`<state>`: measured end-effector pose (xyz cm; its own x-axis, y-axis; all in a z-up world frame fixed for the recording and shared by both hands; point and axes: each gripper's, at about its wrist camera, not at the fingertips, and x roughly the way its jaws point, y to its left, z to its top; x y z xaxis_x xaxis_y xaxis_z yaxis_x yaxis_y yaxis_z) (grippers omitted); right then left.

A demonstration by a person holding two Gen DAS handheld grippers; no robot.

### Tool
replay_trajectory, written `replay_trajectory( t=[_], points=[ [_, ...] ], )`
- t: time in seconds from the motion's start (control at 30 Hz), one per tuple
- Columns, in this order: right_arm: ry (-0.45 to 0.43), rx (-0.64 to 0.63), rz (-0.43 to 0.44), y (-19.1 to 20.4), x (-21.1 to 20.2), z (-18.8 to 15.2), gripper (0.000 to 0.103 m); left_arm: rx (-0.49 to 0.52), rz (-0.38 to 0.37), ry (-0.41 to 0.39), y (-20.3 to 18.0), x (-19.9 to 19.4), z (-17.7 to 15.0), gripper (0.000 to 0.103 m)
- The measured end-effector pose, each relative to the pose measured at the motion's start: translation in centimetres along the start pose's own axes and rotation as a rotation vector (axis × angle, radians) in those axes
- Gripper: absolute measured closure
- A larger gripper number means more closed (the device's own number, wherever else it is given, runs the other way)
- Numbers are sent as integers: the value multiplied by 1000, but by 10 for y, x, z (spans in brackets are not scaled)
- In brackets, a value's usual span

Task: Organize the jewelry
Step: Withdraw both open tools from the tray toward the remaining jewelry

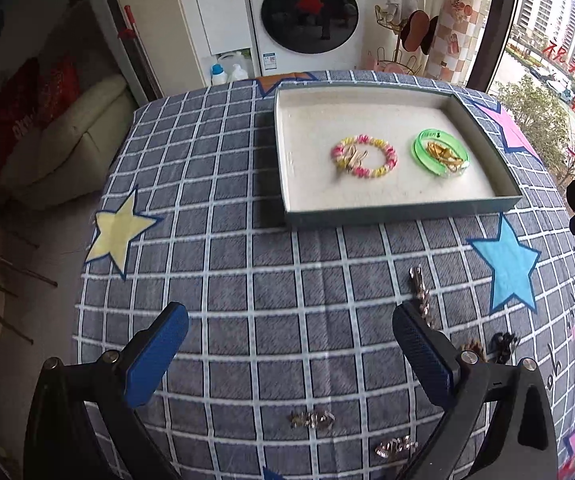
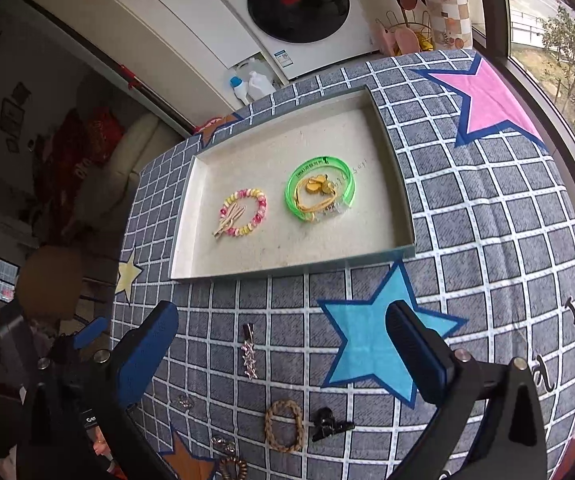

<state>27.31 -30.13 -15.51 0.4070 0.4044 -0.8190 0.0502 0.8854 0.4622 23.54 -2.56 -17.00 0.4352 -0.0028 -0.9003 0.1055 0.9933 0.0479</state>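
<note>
A shallow tray [image 2: 397, 184] holds a pink-and-yellow bead bracelet [image 2: 243, 212] and a green bangle [image 2: 319, 190] ringing gold pieces. Nearer, loose on the checked star-print tablecloth [image 2: 487, 240], lie a sparkly hair clip [image 2: 248, 354], a braided ring [image 2: 283, 426] and a black clip [image 2: 329, 424]. Both the left gripper [image 1: 287, 356] and right gripper [image 2: 283, 354] gape wide, empty (hovering above the cloth). A washing machine [image 2: 299, 0] stands behind, window at right.

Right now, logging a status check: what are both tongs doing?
Left tongs: open, holding nothing, above the tablecloth.
Right tongs: open, holding nothing.
</note>
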Motion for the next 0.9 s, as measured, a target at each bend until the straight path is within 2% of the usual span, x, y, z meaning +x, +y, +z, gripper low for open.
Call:
replay_trajectory(
  t=[0.37, 0.7, 0.9],
  points=[
    [115, 17, -90, -13, 0, -67, 0, -82, -7, 137, 9, 12, -70, 0],
    [183, -54, -194, -13, 12, -98, 0, -139, 4, 180, 15, 27, -86, 0],
    [195, -90, -244, -11, 19, -103, 0, -122, 6, 176, 16, 30, -87, 0]
  ],
)
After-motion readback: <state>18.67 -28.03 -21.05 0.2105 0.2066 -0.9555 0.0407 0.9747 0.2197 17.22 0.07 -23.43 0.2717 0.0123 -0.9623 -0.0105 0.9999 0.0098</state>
